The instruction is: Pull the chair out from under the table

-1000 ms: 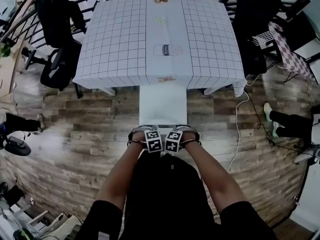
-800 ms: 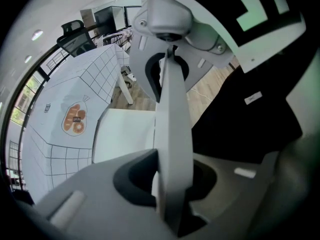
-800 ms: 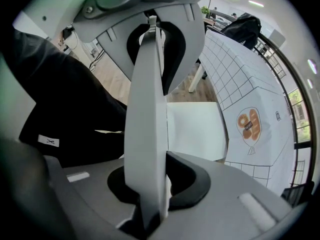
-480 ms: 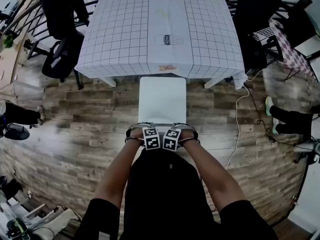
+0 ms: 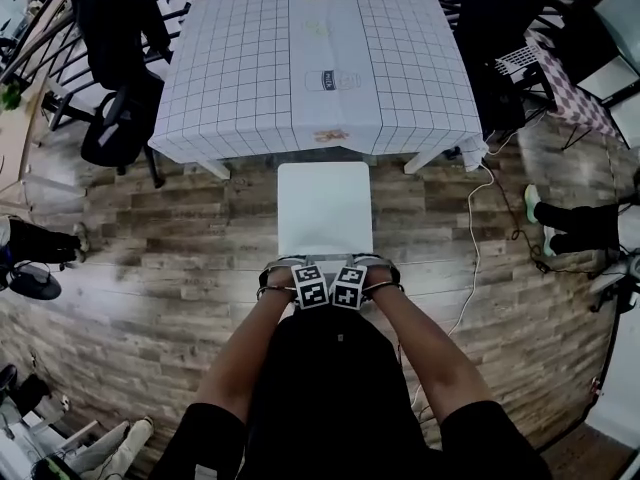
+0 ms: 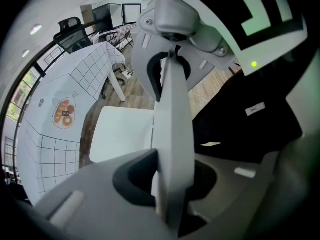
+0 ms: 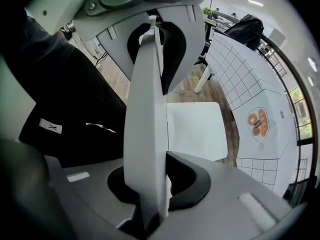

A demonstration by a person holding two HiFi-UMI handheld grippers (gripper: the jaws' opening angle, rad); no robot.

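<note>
The white chair [image 5: 324,208] stands on the wooden floor just in front of the table [image 5: 230,78], which is covered by a grid-patterned cloth. Its seat lies just outside the cloth's near edge. Both grippers point down side by side on the top edge of the backrest. My left gripper [image 5: 303,271] is shut on the backrest [image 6: 172,134], which runs edge-on between its jaws. My right gripper [image 5: 352,269] is shut on the same backrest [image 7: 147,124]. The seat [image 6: 122,131] shows beyond the left jaws, and the seat [image 7: 195,129] beyond the right ones.
Black office chairs stand at the table's left [image 5: 120,118] and far right [image 5: 500,28]. A white cable [image 5: 478,248] trails across the floor on the right. A person's feet [image 5: 560,223] are at the right edge, and another's leg [image 5: 40,243] at the left.
The chair has slid out from under the tablecloth toward me, with both grippers moving back along with it. The grip on the backrest is unchanged.
</note>
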